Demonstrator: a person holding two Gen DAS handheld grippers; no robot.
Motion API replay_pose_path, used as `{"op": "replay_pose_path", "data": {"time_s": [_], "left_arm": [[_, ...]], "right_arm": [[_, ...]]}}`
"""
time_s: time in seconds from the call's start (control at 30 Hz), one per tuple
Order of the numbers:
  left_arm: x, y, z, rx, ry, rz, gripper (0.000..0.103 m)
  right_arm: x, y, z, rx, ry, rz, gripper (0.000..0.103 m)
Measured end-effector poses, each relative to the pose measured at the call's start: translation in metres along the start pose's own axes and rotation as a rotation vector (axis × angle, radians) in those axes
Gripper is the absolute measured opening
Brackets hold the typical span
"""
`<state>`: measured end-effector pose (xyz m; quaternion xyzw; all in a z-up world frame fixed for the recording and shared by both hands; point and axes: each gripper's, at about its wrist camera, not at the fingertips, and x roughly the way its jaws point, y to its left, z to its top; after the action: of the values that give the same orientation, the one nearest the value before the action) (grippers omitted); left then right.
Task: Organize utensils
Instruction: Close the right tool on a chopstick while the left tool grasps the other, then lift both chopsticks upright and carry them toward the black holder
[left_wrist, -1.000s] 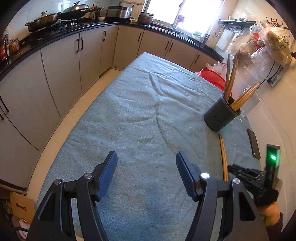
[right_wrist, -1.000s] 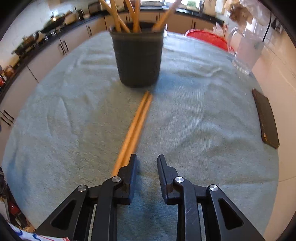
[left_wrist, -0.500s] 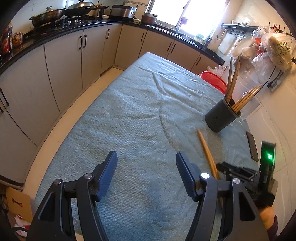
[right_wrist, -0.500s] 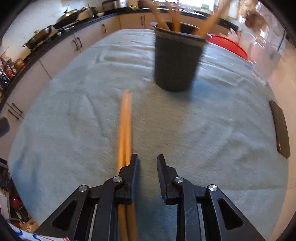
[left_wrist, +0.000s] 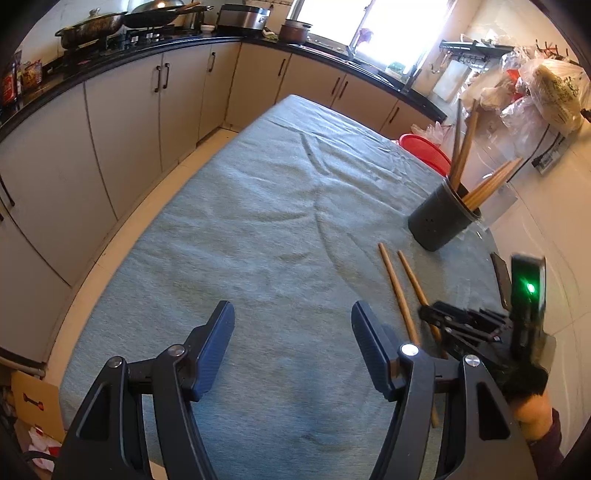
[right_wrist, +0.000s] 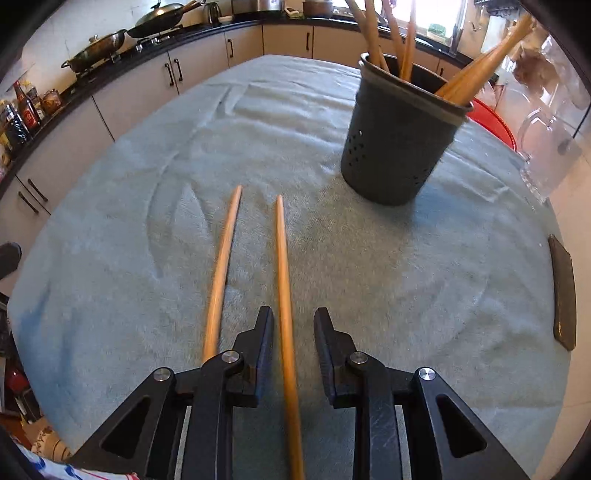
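Two wooden chopsticks (right_wrist: 221, 266) (right_wrist: 282, 258) lie apart on the blue-grey cloth, short of a dark holder (right_wrist: 395, 147) that stands upright with several chopsticks in it. My right gripper (right_wrist: 293, 321) hangs low over their near ends with its jaws narrowly apart. The right chopstick runs through the gap close to the left finger, and the pads do not press it. The left chopstick lies outside that finger. In the left wrist view the left gripper (left_wrist: 291, 314) stands open over bare cloth, with the chopsticks (left_wrist: 395, 280), the holder (left_wrist: 439, 221) and the right gripper (left_wrist: 428, 314) off to its right.
A dark flat slab (right_wrist: 563, 295) lies near the table's right edge, against the wall. A clear glass jug (right_wrist: 546, 147) and a red basin (left_wrist: 424, 147) sit behind the holder. Kitchen cabinets (left_wrist: 110, 147) run along the left, across a strip of floor.
The two chopsticks lay tight together pointing at the holder; they have swung left and split apart. The right gripper shifted sideways, so one chopstick now lies between its jaws. The left gripper has stayed in place.
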<state>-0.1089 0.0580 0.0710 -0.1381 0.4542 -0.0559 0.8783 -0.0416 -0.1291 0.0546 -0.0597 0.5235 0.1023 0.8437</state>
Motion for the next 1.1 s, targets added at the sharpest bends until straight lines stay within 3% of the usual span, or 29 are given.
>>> {"op": "replay_pose_path", "data": {"time_s": [0.07,0.1,0.37,0.5,0.67,0.73,0.83,0.9,1.1], "left_arm": [[0.003,-0.011,-0.001,0.013,0.01,-0.014,0.065],[0.005,-0.016,-0.001,0.015,0.017,-0.025,0.065],[0.053,-0.069,-0.009,0.041,0.168,-0.1,0.065],[0.078,-0.098,-0.011,0.105,0.193,-0.053,0.065],[0.101,-0.131,-0.013,0.258,0.2,0.052,0.064],[0.109,-0.139,-0.014,0.298,0.216,0.078,0.054],[0.113,-0.147,-0.015,0.349,0.212,0.119,0.015],[0.114,-0.147,-0.013,0.365,0.22,0.125,0.01],[0.108,-0.138,-0.013,0.456,0.252,0.117,0.01]], "right_arm": [[0.005,-0.007,0.007,0.016,0.023,0.027,0.02],[0.005,-0.01,0.009,0.031,0.029,0.034,0.008],[-0.006,-0.064,-0.019,0.165,0.037,-0.003,0.008],[-0.018,-0.091,-0.04,0.22,0.023,0.017,0.008],[-0.023,-0.104,-0.05,0.251,0.005,0.043,0.008],[-0.025,-0.105,-0.053,0.257,-0.004,0.053,0.008],[-0.026,-0.111,-0.057,0.271,-0.012,0.069,0.008],[-0.026,-0.118,-0.059,0.286,-0.012,0.075,0.008],[-0.031,-0.141,-0.073,0.316,0.008,0.068,0.008]]}}
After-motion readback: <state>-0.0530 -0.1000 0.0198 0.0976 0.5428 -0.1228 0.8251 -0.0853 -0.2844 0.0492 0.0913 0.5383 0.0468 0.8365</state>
